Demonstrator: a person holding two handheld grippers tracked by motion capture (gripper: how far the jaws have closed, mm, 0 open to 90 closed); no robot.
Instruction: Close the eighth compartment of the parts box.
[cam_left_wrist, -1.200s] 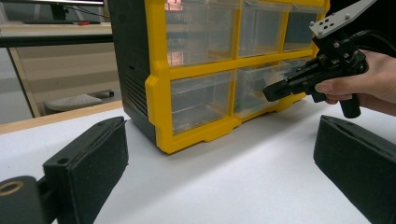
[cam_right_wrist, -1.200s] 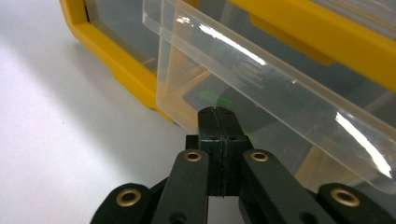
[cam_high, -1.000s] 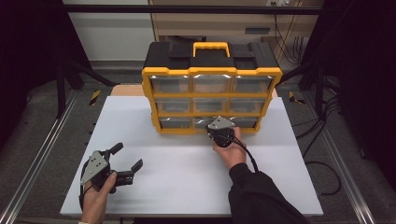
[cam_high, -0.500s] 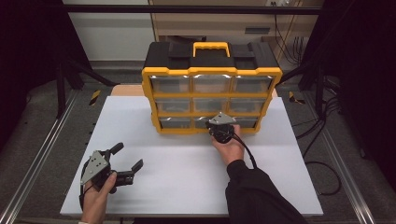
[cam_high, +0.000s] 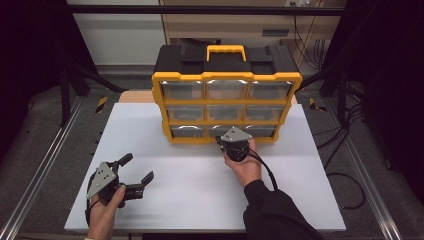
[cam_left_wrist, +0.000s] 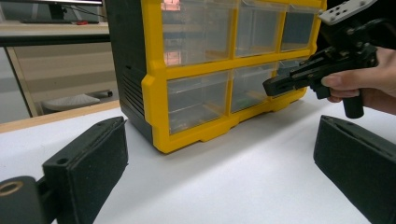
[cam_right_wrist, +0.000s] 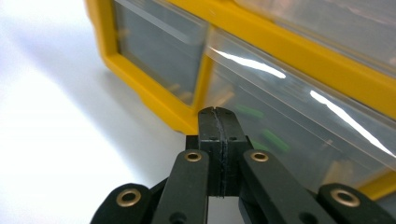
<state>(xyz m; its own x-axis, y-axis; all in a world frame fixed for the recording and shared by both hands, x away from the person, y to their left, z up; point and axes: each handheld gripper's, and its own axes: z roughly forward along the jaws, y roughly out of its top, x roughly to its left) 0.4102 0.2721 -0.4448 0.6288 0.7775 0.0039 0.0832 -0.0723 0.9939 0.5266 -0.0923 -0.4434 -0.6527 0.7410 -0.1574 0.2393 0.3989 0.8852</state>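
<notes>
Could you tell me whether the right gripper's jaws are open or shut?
Shut: the right gripper has its pads pressed together, nothing between them, at the organizer's bottom middle drawer.

Right hand-held gripper (cam_right_wrist: 218, 112) closed, left (cam_high: 134, 175) agape

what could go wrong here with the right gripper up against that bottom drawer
1. The right gripper has its jaws shut, tips at the clear front of the bottom middle drawer. With nothing gripped, a pull would probably slip off and leave the drawer shut.
2. Pushing harder could slide the yellow organizer back across the white board, since nothing braces it.
3. The left gripper rests open, well away, so it cannot steady the case.
</notes>
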